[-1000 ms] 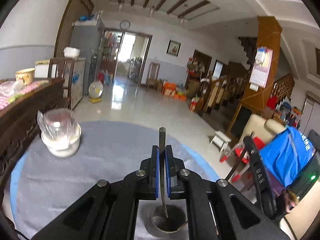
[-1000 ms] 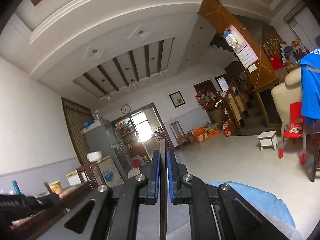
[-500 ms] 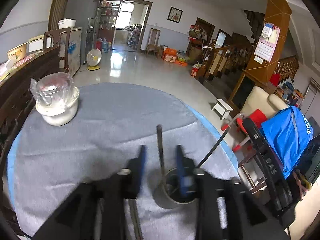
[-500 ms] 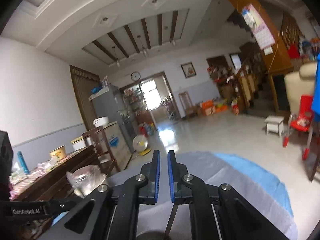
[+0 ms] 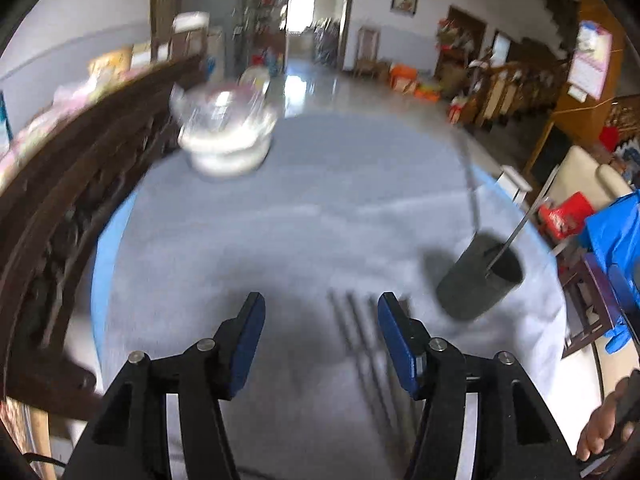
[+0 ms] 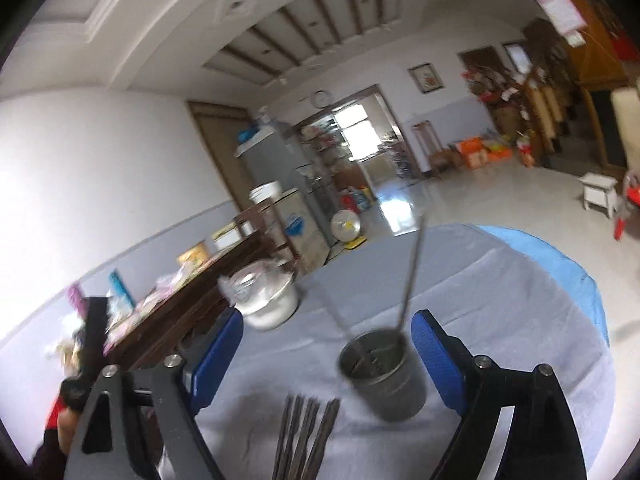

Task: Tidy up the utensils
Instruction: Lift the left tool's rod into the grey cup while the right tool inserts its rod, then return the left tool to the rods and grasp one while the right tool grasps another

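Both my grippers are empty, fingers spread wide: the left gripper [image 5: 322, 308] hangs over the loose utensils [image 5: 360, 344] lying flat on the gray-covered counter [image 5: 280, 220], and the right gripper [image 6: 326, 338] frames the metal cup [image 6: 382, 374] from just behind it.

I judge the job partly done. Two long utensils stand tilted in the cup [image 5: 480, 276], their handles leaning out over its rim. About four more lie side by side on the cloth [image 6: 306, 436], just beside the cup and not touching it, so those are left to move.

Motion blur smears both views. I cannot tell forks from spoons or chopsticks, and the flat bundle's near ends run out of frame. A wrapped white bowl [image 6: 268, 300] sits well apart, at the counter's far side.
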A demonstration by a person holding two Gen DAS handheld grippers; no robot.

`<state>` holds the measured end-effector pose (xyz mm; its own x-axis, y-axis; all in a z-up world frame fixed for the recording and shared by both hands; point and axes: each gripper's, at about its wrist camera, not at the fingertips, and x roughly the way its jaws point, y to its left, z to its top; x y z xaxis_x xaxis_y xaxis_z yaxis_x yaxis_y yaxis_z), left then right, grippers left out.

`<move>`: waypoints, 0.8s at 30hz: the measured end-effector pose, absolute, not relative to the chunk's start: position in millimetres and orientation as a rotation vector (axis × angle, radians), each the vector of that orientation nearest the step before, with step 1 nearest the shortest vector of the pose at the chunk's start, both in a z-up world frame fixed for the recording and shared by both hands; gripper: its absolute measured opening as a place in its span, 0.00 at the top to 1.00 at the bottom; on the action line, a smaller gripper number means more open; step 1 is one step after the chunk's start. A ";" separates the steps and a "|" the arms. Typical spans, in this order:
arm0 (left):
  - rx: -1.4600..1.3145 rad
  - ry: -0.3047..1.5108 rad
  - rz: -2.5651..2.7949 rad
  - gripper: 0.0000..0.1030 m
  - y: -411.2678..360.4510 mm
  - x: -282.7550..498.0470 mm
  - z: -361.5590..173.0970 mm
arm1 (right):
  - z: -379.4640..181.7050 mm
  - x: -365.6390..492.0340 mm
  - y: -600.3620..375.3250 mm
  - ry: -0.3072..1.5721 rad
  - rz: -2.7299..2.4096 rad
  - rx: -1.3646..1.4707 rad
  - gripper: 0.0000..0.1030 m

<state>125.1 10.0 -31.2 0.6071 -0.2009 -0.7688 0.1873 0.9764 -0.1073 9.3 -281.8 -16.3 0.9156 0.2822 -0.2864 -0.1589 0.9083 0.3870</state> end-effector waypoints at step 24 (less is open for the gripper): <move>-0.180 1.197 -0.316 0.66 3.5 179.3 -125.6 | -146.8 127.7 -212.8 0.938 0.198 0.312 0.81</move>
<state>179.3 3.5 -125.6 0.3288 -0.3343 -0.8833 0.1451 0.9420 -0.3025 127.7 -212.8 -146.8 0.5782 0.3005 -0.7586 -0.0318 0.9373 0.3470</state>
